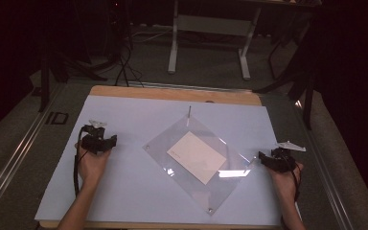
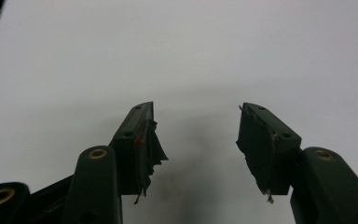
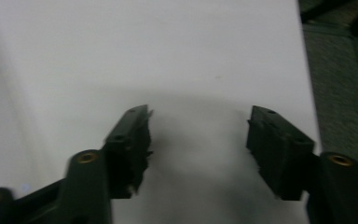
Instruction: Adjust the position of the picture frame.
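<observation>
The left gripper point(image 1: 109, 142) rests low over the bare white sheet near the worktop's left edge, its jaws spread wide with nothing between them; its own view shows frayed pads point(image 2: 151, 144) and plain white surface beyond. The right gripper point(image 1: 264, 159) sits near the right edge, jaws likewise parted and empty, with the worktop's point(image 1: 124, 191) right edge and the grey floor point(image 3: 340, 84) showing past them in its own view. Between the two, toward the middle of the worktop and turned like a diamond, lies a clear plastic sleeve point(image 1: 196, 158) with a white card point(image 1: 196, 157) lying inside or on it; I cannot tell which. Its right corner lies just beside the right gripper, while its left corner is well apart from the left one. This looks like the opening step, with both hands poised and nothing grasped. The next move probably calls for the right gripper to pinch the near corner of the thin, glossy sleeve flat against the sheet, while the left crosses in to steady the opposite corner or reach the card.
</observation>
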Action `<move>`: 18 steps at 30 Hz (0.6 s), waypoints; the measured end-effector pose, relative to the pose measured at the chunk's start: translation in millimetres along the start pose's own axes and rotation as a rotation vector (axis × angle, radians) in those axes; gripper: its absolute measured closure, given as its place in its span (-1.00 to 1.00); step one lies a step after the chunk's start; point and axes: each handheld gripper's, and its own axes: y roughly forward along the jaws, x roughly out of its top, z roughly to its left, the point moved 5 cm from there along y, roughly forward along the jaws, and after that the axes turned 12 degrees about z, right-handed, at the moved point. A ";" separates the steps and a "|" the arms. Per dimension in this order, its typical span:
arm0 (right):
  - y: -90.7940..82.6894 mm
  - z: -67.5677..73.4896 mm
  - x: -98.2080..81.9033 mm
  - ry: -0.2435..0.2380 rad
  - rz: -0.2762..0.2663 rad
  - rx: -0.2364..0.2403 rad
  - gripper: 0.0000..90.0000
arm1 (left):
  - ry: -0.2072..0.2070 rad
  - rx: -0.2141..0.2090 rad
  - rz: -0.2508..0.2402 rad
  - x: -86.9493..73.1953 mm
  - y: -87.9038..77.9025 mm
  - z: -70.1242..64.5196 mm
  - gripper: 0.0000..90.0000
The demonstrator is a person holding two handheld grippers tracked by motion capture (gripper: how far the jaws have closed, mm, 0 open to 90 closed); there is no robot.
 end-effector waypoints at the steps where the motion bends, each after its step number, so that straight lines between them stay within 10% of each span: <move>1: -2.1 3.1 -0.4 -0.021 0.015 0.018 0.02 | 0.033 -0.017 -0.012 4.7 -2.2 -3.8 0.02; 18: -21.4 27.3 -11.8 -0.179 0.044 0.080 0.26 | 0.112 -0.151 -0.081 36.1 -7.9 -24.4 0.06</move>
